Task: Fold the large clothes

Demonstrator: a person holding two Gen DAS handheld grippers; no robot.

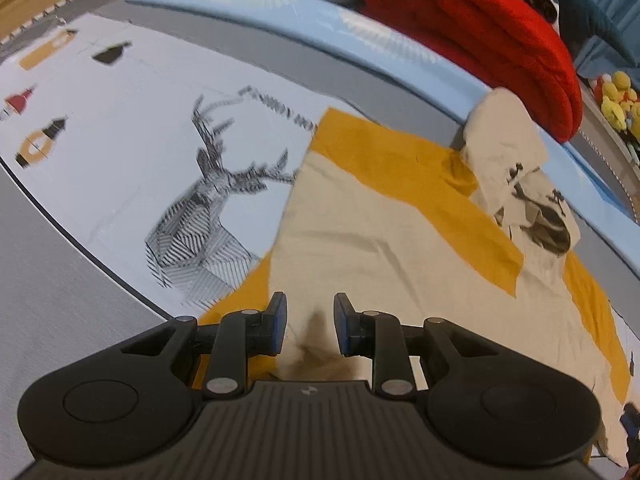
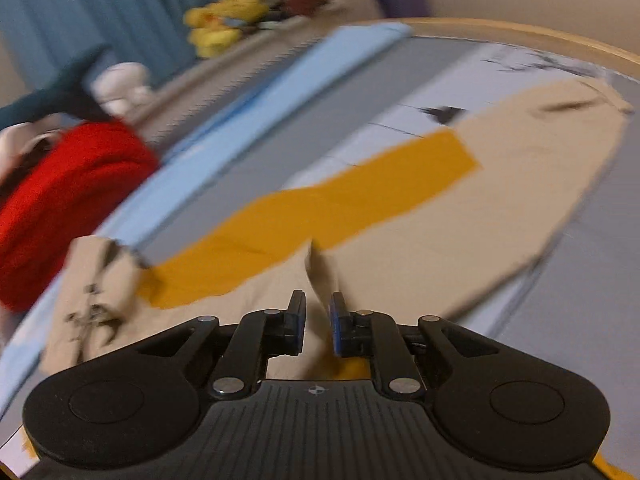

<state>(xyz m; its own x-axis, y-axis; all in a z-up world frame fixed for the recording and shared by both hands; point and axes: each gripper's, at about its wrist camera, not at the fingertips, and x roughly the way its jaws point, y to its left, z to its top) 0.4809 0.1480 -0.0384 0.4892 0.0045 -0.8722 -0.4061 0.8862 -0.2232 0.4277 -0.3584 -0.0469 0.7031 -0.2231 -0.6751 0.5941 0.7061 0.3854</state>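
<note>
The beige and mustard garment (image 1: 400, 248) is spread flat on the printed bed cover (image 1: 120, 128), and everything else can be placed from it.

Left of the garment, a line-drawn deer head (image 1: 212, 216) is seen on the cover, with its lower edge tucked under the fabric. Small printed shapes further left are cut off by the frame edge. At the garment's near edge, the left gripper (image 1: 310, 320) is held with its blue pads apart by a narrow gap; cloth lies below the gap, with a brownish shadow there, and no pinch is made out. Behind the garment's far right end, a crumpled beige part with dark print (image 1: 524, 184) is bunched up, and what it shows can't be read. Beyond that, a folded red blanket (image 1: 480, 28) is stacked, only partly in frame.

The right wrist view is heavily smeared. The right gripper (image 2: 318, 320) sits over the garment (image 2: 500, 200) with its jaws nearly together, and a raised beige fold (image 2: 320, 272) stands between the fingers; whether it's actually being squeezed can't be told. Yellow plush toys (image 2: 224, 20) far behind the garment are just blobs.
</note>
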